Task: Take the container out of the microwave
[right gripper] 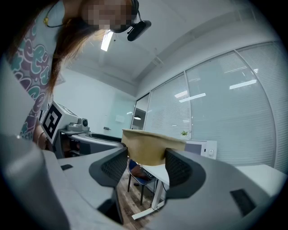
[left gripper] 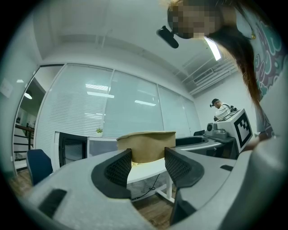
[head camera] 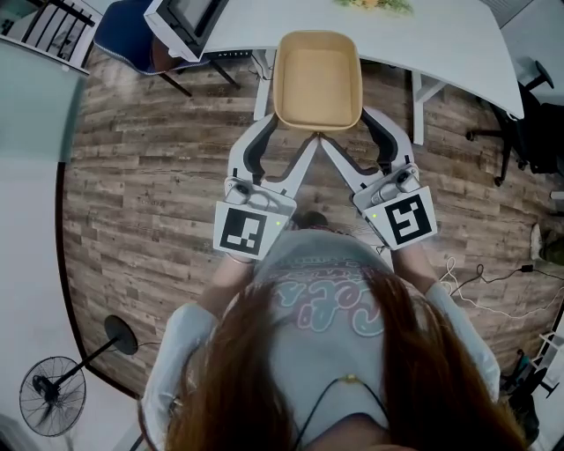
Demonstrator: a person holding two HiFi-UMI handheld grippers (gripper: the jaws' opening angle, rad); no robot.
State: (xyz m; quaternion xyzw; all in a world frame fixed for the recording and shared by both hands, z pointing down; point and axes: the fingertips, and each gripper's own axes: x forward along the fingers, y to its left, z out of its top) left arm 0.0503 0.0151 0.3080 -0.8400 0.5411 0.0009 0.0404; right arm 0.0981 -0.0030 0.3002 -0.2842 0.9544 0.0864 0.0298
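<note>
A tan, empty rectangular container (head camera: 317,79) hangs in the air over the wooden floor, by the edge of the white table (head camera: 423,35). My left gripper (head camera: 286,132) holds its near left end and my right gripper (head camera: 348,132) its near right end. In the left gripper view the container (left gripper: 146,146) sits between the dark pads (left gripper: 119,168), at that gripper's (left gripper: 147,164) tips. The right gripper view shows the same: the container (right gripper: 150,146) is wedged between that gripper's (right gripper: 145,165) jaws. The microwave (head camera: 189,22) stands on the table's far left, its door open.
A blue chair (head camera: 123,31) stands left of the microwave and a black office chair (head camera: 529,123) at the right. A floor fan (head camera: 53,401) is at the lower left. Cables (head camera: 493,282) lie on the floor at the right. The microwave's dark cavity (left gripper: 72,148) shows in the left gripper view.
</note>
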